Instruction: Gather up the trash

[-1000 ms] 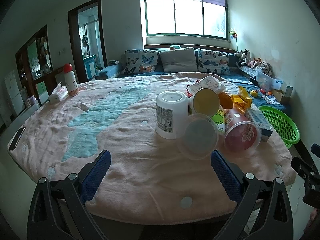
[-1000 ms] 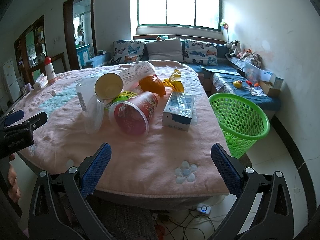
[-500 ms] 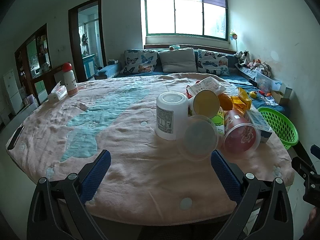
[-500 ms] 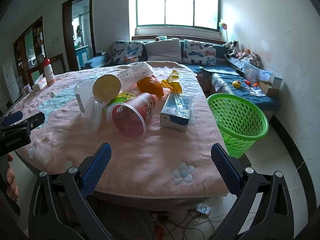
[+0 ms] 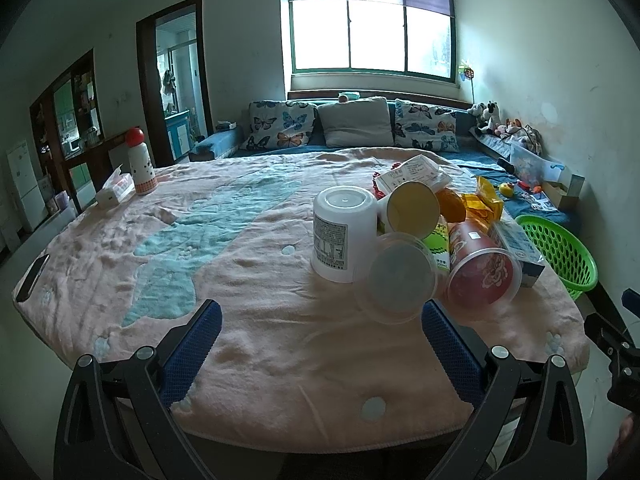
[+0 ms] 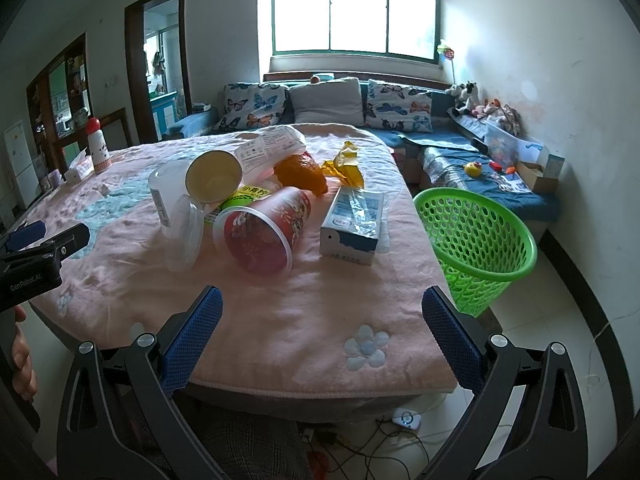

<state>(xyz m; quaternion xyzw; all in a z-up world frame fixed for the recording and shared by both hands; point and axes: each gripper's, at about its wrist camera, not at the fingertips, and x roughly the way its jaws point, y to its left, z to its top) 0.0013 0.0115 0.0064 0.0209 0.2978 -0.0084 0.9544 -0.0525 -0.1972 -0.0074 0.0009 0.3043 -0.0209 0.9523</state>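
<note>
We hold the left gripper [image 5: 320,332] low in the frame with its blue-padded fingers [image 5: 191,350] spread wide and nothing between them; the right gripper [image 6: 320,330] is spread just as wide and equally unloaded, hanging over the near edge of the pink blanket-covered surface [image 6: 280,320].

The trash sits in one cluster at the centre right of the left wrist view; a white cylindrical plastic tub [image 5: 344,232] stands upside down, with a clear round plastic lid [image 5: 400,278] leaning against it; just right of that lies a red printed plastic cup [image 5: 482,272] on its side, its mouth turned toward us; a cream-coloured paper cup [image 5: 414,209] lies above them, also mouth forward, with a white printed plastic packet [image 5: 414,172] behind it.

In the right wrist view a blue-and-white milk carton [image 6: 354,222] lies flat right of the red cup, near an orange wrapper [image 6: 302,174] and a crumpled yellow wrapper [image 6: 346,166]; the green plastic mesh basket [image 6: 476,240] stands on the floor at the right, beside the surface's edge.

At the upper left of the left wrist view a white bottle with a red cap [image 5: 139,164] stands upright next to a tissue box [image 5: 115,190]; a dark phone [image 5: 32,278] lies at the far left edge.
</note>
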